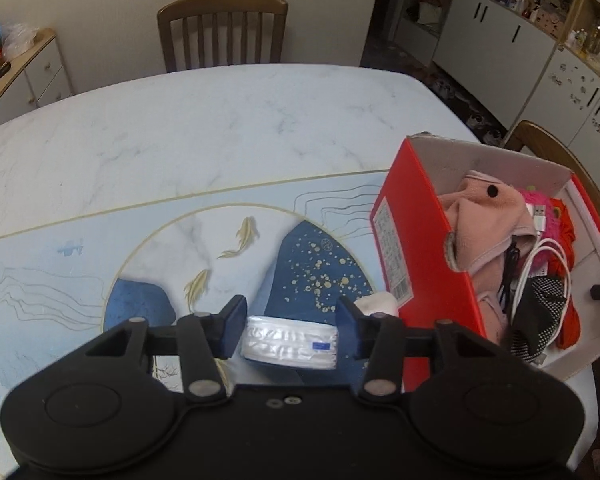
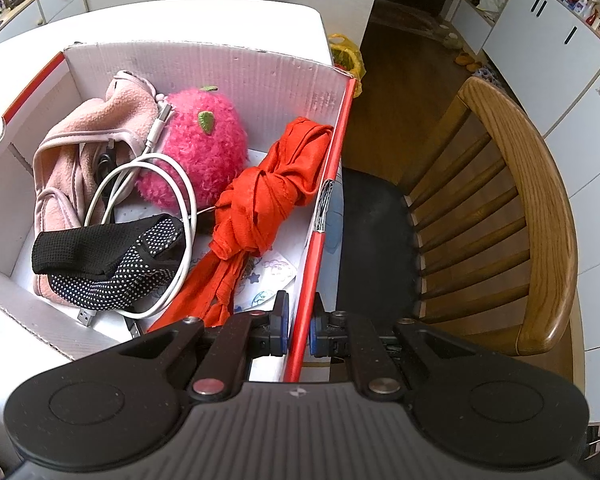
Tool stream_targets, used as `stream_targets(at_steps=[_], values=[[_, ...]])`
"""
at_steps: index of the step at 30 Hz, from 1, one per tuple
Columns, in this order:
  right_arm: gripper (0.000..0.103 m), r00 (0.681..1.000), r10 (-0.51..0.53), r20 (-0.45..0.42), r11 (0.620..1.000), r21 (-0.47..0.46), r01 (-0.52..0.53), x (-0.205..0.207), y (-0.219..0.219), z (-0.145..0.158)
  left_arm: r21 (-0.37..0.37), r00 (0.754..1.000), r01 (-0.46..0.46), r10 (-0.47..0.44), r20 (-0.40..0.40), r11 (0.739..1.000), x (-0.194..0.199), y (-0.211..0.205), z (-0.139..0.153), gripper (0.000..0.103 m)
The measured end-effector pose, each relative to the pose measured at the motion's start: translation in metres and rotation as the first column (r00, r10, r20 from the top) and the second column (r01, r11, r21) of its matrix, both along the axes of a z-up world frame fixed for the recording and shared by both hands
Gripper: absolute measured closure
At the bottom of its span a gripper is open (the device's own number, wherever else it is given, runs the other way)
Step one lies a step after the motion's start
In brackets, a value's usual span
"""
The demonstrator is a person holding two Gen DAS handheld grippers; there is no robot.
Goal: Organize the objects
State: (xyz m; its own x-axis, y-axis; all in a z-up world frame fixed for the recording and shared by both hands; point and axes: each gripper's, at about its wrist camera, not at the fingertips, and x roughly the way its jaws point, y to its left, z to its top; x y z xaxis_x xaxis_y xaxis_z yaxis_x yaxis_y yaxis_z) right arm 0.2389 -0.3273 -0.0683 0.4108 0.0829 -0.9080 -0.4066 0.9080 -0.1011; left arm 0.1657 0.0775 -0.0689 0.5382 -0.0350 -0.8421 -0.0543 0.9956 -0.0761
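Observation:
My left gripper (image 1: 290, 320) is shut on a white plastic-wrapped packet (image 1: 288, 342), held crosswise between the pads just above the patterned table mat (image 1: 100, 248). To its right stands a red cardboard box (image 1: 420, 264). My right gripper (image 2: 300, 332) is shut on the right wall of that red box (image 2: 320, 216), one pad inside and one outside. In the box lie a pink fleece cloth (image 2: 84, 132), a fuzzy pink plush (image 2: 204, 148), a white USB cable (image 2: 180, 216), a black dotted sock (image 2: 108, 260) and a knotted orange cloth (image 2: 268, 192).
A small white object (image 1: 376, 304) lies on the mat against the box's near corner. A wooden chair (image 1: 222, 32) stands at the table's far side, another chair (image 2: 520, 208) right of the box. White cabinets (image 1: 496, 36) line the far right wall.

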Motion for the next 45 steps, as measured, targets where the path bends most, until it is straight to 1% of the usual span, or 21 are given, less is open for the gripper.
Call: stream_targets(at_steps=[1,2,3,6,8,10,12,13,14,15,16,17,18,22,23,28,34,35,39,40,45], values=[[0.093,1.0,0.0,0.0,1.0,0.0,0.0,0.0,0.0,0.0,0.002,1.0,-0.002,0.002,-0.001,1.0,-0.001,0.0,0.001,0.057],[0.094,1.0,0.0,0.001,1.0,0.0,0.0,0.0,0.0,0.0,0.005,1.0,-0.01,0.01,0.001,1.0,-0.002,0.0,0.002,0.069],[0.094,1.0,0.0,0.001,1.0,0.001,0.0,0.0,0.0,0.0,0.002,1.0,-0.017,0.017,0.002,1.0,-0.002,0.0,0.004,0.097],[0.094,1.0,0.001,0.0,1.0,0.002,-0.001,0.0,0.002,0.001,-0.045,0.999,-0.028,0.029,0.034,0.999,-0.002,0.004,0.023,0.096],[0.094,1.0,0.002,0.001,1.0,0.0,-0.002,0.0,0.002,0.001,-0.028,0.998,-0.002,0.004,0.06,1.0,0.0,0.0,0.037,0.096],[0.094,1.0,0.002,0.001,1.0,0.001,-0.002,0.0,0.002,0.001,-0.016,0.997,0.019,-0.018,0.074,1.0,0.001,-0.003,0.045,0.092],[0.094,1.0,0.003,0.0,1.0,0.0,-0.003,0.0,0.002,0.001,-0.007,0.996,0.036,-0.036,0.076,0.999,0.001,-0.004,0.046,0.075],[0.094,1.0,0.002,0.001,1.0,0.0,-0.002,0.0,0.002,0.001,-0.002,0.997,0.038,-0.037,0.069,0.999,0.001,-0.004,0.043,0.074],[0.094,1.0,0.002,0.001,1.0,0.001,-0.002,0.0,0.002,0.001,-0.002,0.998,0.037,-0.036,0.055,0.999,0.0,-0.003,0.039,0.067],[0.094,1.0,0.002,0.001,1.0,0.001,-0.002,0.0,0.003,0.001,-0.003,0.998,0.042,-0.042,0.04,0.999,-0.001,-0.003,0.034,0.053],[0.094,1.0,0.003,0.001,1.0,0.0,-0.003,0.0,0.002,0.001,-0.001,0.998,0.05,-0.05,0.029,0.999,-0.003,-0.004,0.029,0.043],[0.094,1.0,0.002,0.0,1.0,0.0,-0.002,0.0,0.002,0.001,0.004,0.998,0.054,-0.054,0.02,0.999,-0.006,-0.005,0.025,0.027],[0.094,1.0,0.003,0.001,1.0,0.0,-0.003,0.0,0.002,0.001,0.008,0.998,0.061,-0.061,0.008,0.998,-0.007,-0.006,0.02,0.016],[0.094,1.0,0.003,0.0,1.0,0.001,-0.003,0.0,0.002,0.001,0.039,0.997,0.064,-0.062,-0.053,0.997,-0.01,-0.009,-0.003,0.01],[0.094,1.0,0.003,0.0,1.0,0.001,-0.003,0.0,0.002,0.001,0.031,0.996,0.06,-0.058,-0.069,0.998,-0.009,-0.008,-0.01,0.007],[0.093,1.0,0.004,0.0,1.0,0.0,-0.004,0.0,0.003,0.002,-0.034,0.992,0.032,-0.036,-0.125,0.999,-0.008,-0.002,-0.037,0.004],[0.093,1.0,0.004,0.001,1.0,0.0,-0.004,0.0,0.003,0.002,-0.029,0.988,-0.001,-0.003,-0.153,1.0,-0.005,-0.007,-0.057,0.004],[0.093,1.0,0.004,0.0,1.0,-0.001,-0.004,0.0,0.003,0.002,-0.016,0.989,-0.003,0.001,-0.151,1.0,-0.005,-0.008,-0.059,0.005],[0.093,1.0,0.005,0.0,1.0,-0.002,-0.005,0.0,0.003,0.001,0.007,0.987,-0.028,0.028,-0.159,1.0,-0.003,-0.008,-0.066,0.024],[0.093,1.0,0.005,0.0,1.0,-0.001,-0.005,0.0,0.003,0.001,0.007,0.987,-0.031,0.032,-0.157,0.999,-0.003,-0.008,-0.066,0.026],[0.093,1.0,0.005,0.0,1.0,-0.002,-0.005,0.0,0.003,0.001,0.022,0.99,-0.042,0.045,-0.135,0.999,-0.006,-0.006,-0.058,0.028]])
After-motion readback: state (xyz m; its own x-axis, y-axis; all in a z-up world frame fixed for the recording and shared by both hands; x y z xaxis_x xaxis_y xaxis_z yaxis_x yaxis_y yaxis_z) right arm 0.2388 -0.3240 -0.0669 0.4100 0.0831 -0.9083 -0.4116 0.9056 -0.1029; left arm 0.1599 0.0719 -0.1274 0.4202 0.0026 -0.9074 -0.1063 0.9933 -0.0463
